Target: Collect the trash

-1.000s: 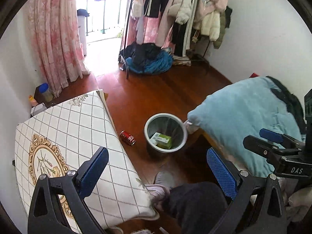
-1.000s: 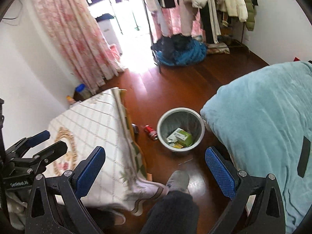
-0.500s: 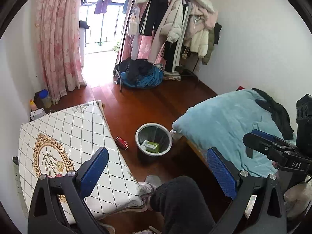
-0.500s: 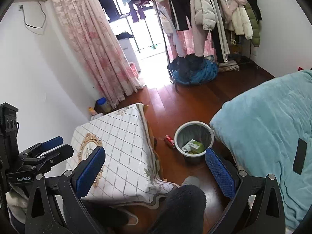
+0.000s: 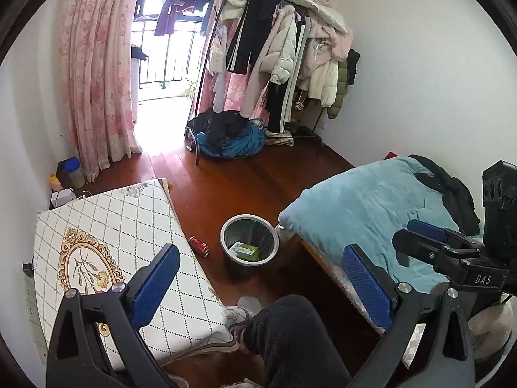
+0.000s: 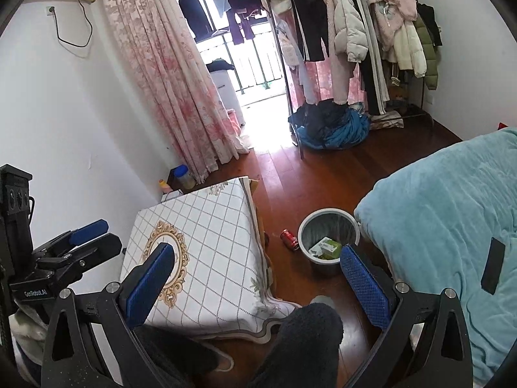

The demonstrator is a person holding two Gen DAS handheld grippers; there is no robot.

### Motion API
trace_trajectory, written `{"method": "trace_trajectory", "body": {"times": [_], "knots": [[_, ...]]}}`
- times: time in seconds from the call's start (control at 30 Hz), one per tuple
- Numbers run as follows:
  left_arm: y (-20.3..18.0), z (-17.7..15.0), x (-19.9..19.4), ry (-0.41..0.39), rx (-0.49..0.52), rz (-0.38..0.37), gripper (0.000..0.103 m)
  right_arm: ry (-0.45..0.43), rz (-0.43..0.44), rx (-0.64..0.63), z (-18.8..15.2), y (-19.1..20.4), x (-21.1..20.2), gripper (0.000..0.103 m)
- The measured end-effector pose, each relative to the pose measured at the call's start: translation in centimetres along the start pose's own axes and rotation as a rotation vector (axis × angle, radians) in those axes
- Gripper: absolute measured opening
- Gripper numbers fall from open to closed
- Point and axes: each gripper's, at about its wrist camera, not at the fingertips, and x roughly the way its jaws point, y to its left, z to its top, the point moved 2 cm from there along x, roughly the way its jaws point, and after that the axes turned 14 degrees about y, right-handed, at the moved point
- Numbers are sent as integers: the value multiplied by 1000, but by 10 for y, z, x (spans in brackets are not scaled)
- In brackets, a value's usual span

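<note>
While both grippers hang high over the wooden floor [image 5: 258, 177], left gripper [image 5: 261, 278] spread wide, holding nothing, right gripper [image 6: 255, 278] equally wide and empty — red soda can [image 5: 199, 246] lying beside the grey wastebasket [image 5: 249, 224], green carton [image 5: 247, 251] inside, between the patterned tablecloth [image 5: 113, 226] and the blue blanket [image 5: 371, 207].
</note>
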Motion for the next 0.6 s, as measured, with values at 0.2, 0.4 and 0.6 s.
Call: {"method": "trace_trajectory", "body": {"times": [0.2,0.4,0.6], "knots": [[1,-4,-2,3,-1,15,103,13,4,-8,-4,3,-1,103],[2,-8,-6,-6,-13,20,103,10,9,-10,-2,5,-1,103],[2,-9,-8,-11,-17,21,103,14,12,-26,0,7,-4,103]]}}
